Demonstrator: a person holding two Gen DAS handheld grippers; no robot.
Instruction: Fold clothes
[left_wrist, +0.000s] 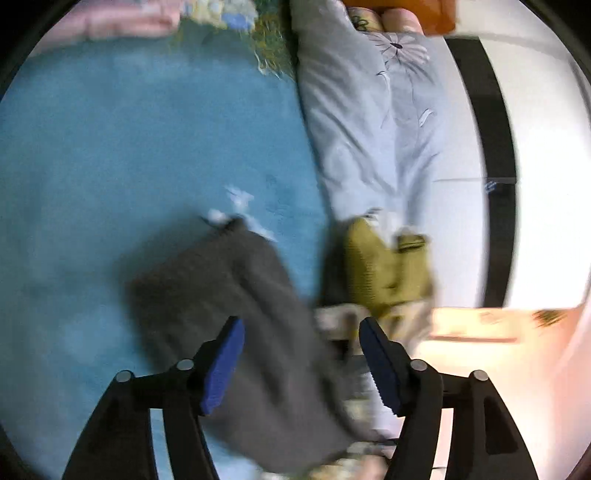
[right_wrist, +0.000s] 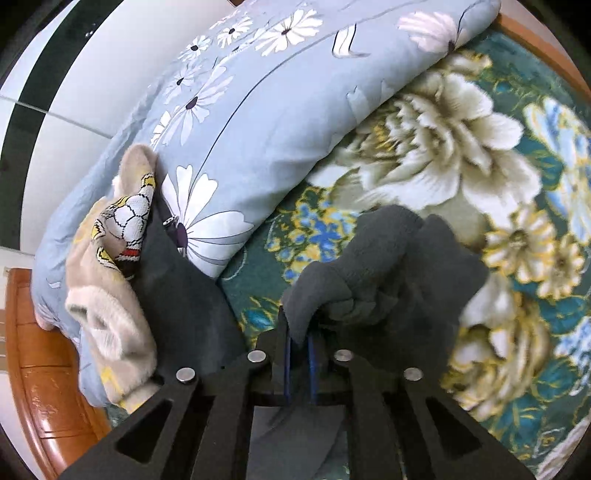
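1. In the left wrist view, the left gripper (left_wrist: 301, 354) is hanging with its jaws standing wide; the blue pads (left_wrist: 225, 365) are touching nothing, though the dark grey garment (left_wrist: 236, 325) is lying beneath and between them, stretching from lower centre toward the middle of the frame across the blue blanket (left_wrist: 129, 147).

2. To the right of that, an olive-green garment (left_wrist: 380, 273) is sitting crumpled against the pale floral quilt (left_wrist: 369, 122), which is running up the centre-right. This view is blurred, so finer folds are hard to read.

3. In the right wrist view, at the left, a beige plush garment with a football print (right_wrist: 114, 258) is lying piled against the quilt (right_wrist: 258, 122), with another dark cloth (right_wrist: 184, 302) just beside it.

4. At lower centre, the right gripper (right_wrist: 299, 350) is pinching narrowly on a bunched edge of the grey garment (right_wrist: 388, 280), which is humping up over the floral bedspread (right_wrist: 480, 166).

5. My judgement: this cloth is handling as soft, limp and light, drooping wherever it is unsupported. It looks knitted or fleecy, so it is probably gripping the pads well rather than slipping.

6. A hold at a single-layer corner or hem seems wiser than the bunch, since a wad is likely dragging hidden layers along.
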